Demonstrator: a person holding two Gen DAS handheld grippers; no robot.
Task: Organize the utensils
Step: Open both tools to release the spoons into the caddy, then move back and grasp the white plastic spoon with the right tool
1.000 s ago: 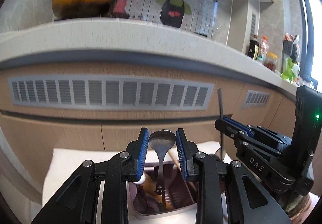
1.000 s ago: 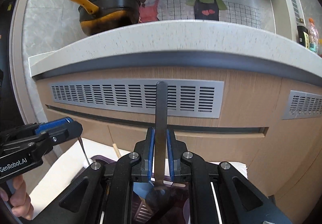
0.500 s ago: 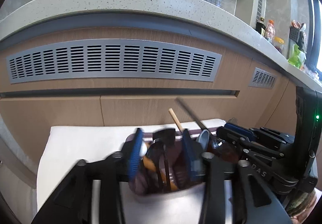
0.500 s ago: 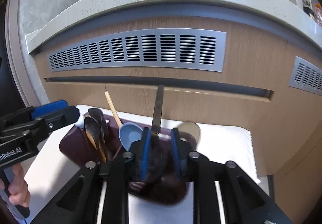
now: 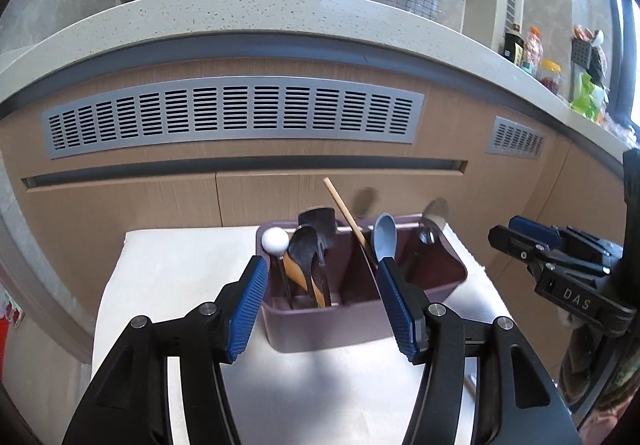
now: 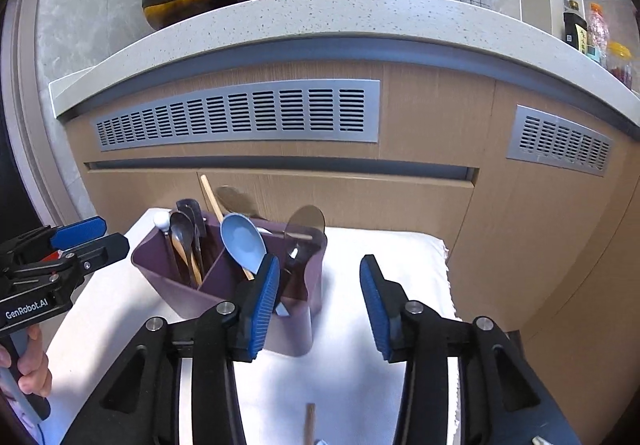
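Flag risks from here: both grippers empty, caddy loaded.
The blue spoon and chopstick lean out over the purple caddy's rim; a passing sleeve could snag them. The right gripper, jaws opening, has one finger close against the caddy wall, so a sideways swing might shove it.

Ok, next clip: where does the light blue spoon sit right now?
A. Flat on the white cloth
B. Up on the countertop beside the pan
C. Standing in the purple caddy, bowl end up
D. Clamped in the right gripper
C: the light blue spoon stands bowl-up inside the purple caddy, while the right gripper, its jaws opening, has nothing between them.
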